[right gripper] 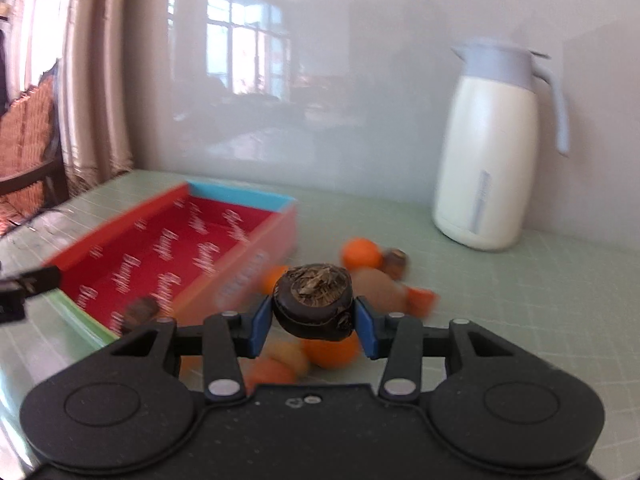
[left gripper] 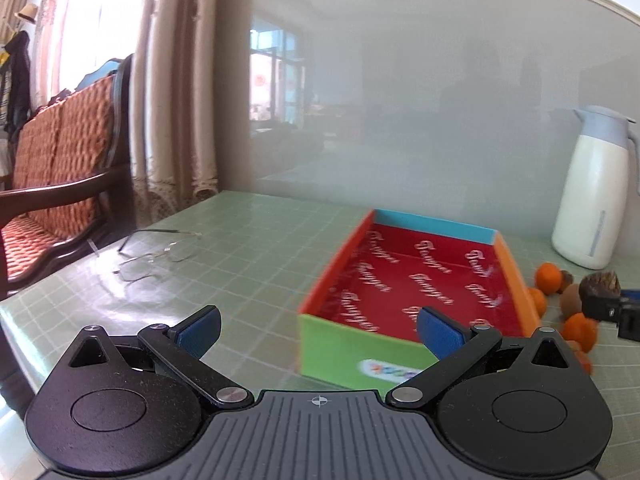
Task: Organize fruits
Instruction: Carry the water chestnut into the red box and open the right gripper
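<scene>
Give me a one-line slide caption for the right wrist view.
Right gripper holds a dark brown fruit above scattered oranges, beside the empty red-lined box.

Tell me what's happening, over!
Right gripper shut on dark chestnut-like fruit. Left gripper open, empty. Red-lined box empty. Nothing blocking it.

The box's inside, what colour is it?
Red with white script lettering on the box floor; clearest in the left wrist view.

Box (right gripper: 168, 248) sitting on surface (right gripper: 520, 320), w/ fruit pile (right gripper: 360, 256) lying just right of it. Jug (right gripper: 488, 148) standing behind pile, near wall. Glasses (left gripper: 160, 256) lying well left of box. Chair (left gripper: 60, 168) standing beyond surface's left edge.
</scene>
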Tool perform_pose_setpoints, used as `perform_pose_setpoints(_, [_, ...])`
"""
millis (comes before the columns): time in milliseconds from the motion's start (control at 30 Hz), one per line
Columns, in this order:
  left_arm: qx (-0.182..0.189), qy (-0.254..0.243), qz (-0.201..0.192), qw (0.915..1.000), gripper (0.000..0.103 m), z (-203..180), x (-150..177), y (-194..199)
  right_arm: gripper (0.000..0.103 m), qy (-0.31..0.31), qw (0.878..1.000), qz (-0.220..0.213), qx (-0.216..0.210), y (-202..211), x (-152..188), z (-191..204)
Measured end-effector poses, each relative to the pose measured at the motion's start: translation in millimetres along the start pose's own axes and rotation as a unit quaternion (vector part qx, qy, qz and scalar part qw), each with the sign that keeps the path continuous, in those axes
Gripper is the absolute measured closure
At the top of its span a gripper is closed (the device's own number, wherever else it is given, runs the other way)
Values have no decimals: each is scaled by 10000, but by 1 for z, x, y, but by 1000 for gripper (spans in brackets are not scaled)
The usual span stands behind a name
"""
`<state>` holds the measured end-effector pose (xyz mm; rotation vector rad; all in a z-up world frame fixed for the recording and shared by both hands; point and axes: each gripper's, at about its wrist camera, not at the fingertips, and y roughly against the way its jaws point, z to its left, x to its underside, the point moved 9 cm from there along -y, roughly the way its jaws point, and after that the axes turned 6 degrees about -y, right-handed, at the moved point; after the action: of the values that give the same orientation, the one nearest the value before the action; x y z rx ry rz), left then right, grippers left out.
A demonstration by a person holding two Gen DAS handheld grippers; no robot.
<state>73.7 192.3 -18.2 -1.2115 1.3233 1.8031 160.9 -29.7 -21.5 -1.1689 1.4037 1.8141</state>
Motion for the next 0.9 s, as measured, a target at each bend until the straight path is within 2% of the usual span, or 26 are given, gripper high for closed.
perform_pose_setpoints(200, [-188, 93, 36, 9998, 0, 26, 5, -1, 60, 167, 9991, -26, -396, -11, -7, 50])
perform_pose_setpoints(467, [-250, 228, 46, 9994, 0, 45, 7, -3, 60, 478, 9974, 60, -543, -29, -6, 86])
perform_pose_setpoints(567, [-235, 236, 56, 9994, 0, 46, 7, -4, 57, 646, 9971, 98, -379, -37, -4, 87])
perform_pose_setpoints(600, [-238, 234, 56, 9994, 0, 46, 7, -4, 52, 632, 9973, 16, -377, -34, -5, 86])
perform_pose_setpoints(633, [-227, 233, 50, 9995, 0, 45, 7, -4, 42, 567, 9976, -61, -400, -30, -6, 84])
perform_pose_setpoints(667, [-217, 233, 44, 9995, 0, 44, 7, -4, 39, 523, 9978, -106, -389, -29, -7, 83])
perform_pose_setpoints(800, [-158, 204, 28, 9997, 0, 36, 5, -3, 38, 422, 9984, -221, -296, -20, -8, 69])
perform_pose_setpoints(900, [-63, 110, -3, 9999, 0, 25, 3, -1, 32, 155, 9992, -331, -153, -11, -11, 44])
